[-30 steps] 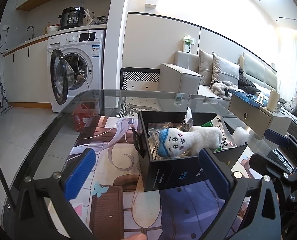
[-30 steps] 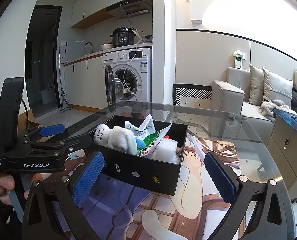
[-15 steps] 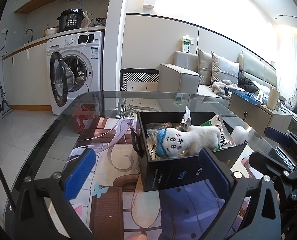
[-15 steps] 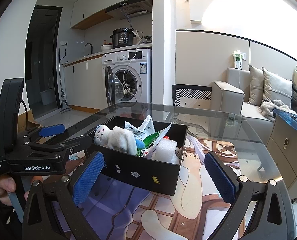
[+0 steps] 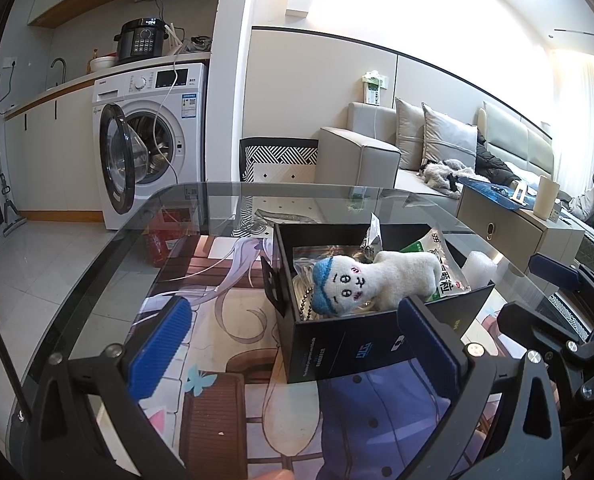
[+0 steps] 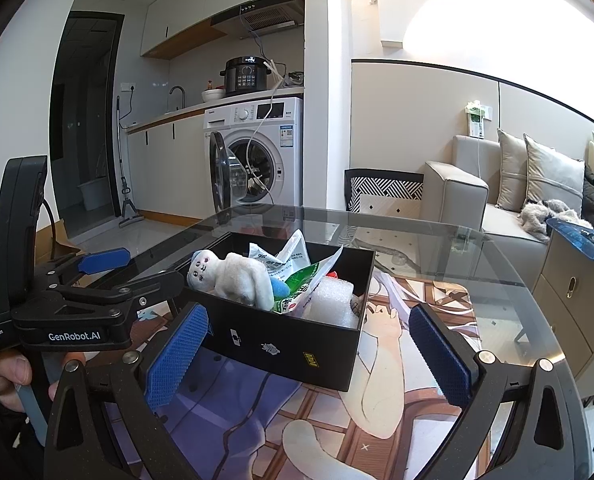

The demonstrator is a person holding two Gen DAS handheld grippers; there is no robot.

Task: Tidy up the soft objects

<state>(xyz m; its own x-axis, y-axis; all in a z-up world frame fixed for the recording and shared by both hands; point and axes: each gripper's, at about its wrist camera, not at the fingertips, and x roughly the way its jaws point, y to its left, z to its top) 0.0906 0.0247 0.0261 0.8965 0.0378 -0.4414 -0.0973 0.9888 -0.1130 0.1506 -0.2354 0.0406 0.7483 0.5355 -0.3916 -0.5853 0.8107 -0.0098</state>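
As things lie: the plush toy (image 5: 371, 286) rests on top of the packets in the black box (image 5: 361, 344), on the glass table (image 5: 109, 264).
Toy's long axis: head toward the left gripper (image 5: 297, 344), body running away to its right.
Left gripper: wide open, empty, box just ahead.
Right gripper (image 6: 309, 354): wide open, empty.
Nearer: likely the left.

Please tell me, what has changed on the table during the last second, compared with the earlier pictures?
Almost nothing. Only the left view drifted slightly. Nothing was taken or let go. The white plush toy still lies in the black box, and the left hand-held gripper and right hand-held gripper stay open before it.
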